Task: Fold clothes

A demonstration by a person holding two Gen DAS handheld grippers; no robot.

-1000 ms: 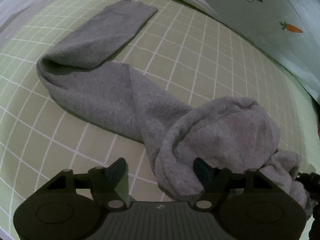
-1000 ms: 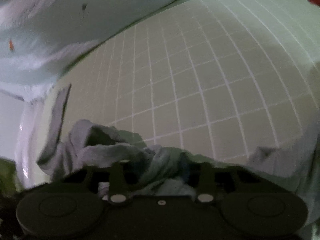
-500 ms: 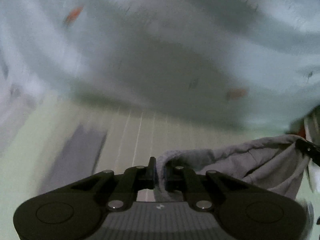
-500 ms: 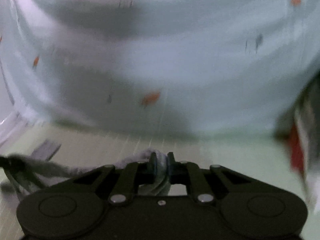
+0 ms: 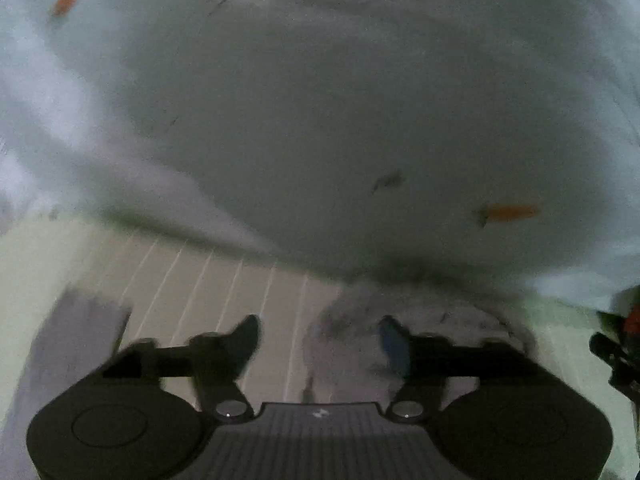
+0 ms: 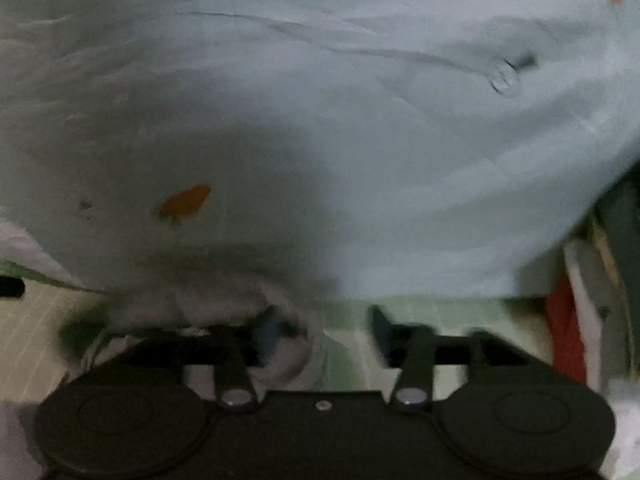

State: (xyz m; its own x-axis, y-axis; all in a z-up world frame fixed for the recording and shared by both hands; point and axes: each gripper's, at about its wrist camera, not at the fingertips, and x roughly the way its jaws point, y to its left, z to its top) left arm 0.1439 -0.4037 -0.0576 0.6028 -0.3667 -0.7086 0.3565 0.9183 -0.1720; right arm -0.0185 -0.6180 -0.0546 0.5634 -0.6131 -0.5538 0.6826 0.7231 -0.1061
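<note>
The grey garment (image 5: 424, 312) lies bunched on the green checked sheet (image 5: 208, 280), right of centre in the left wrist view, with another grey part (image 5: 76, 328) at the far left. My left gripper (image 5: 320, 340) is open, its right finger against the bunched cloth. In the right wrist view the garment (image 6: 192, 304) sits at the lower left. My right gripper (image 6: 320, 332) is open, its left finger touching the cloth. Both views are blurred.
A pale blue quilt with carrot prints (image 5: 360, 120) rises just beyond the garment and fills most of both views (image 6: 360, 120). Red and white items (image 6: 568, 336) stand at the right edge. The other gripper's tip (image 5: 612, 356) shows at the far right.
Both grippers held the garment's edge shut half a second ago. Both jaws have now opened and the cloth has dropped onto the sheet.
</note>
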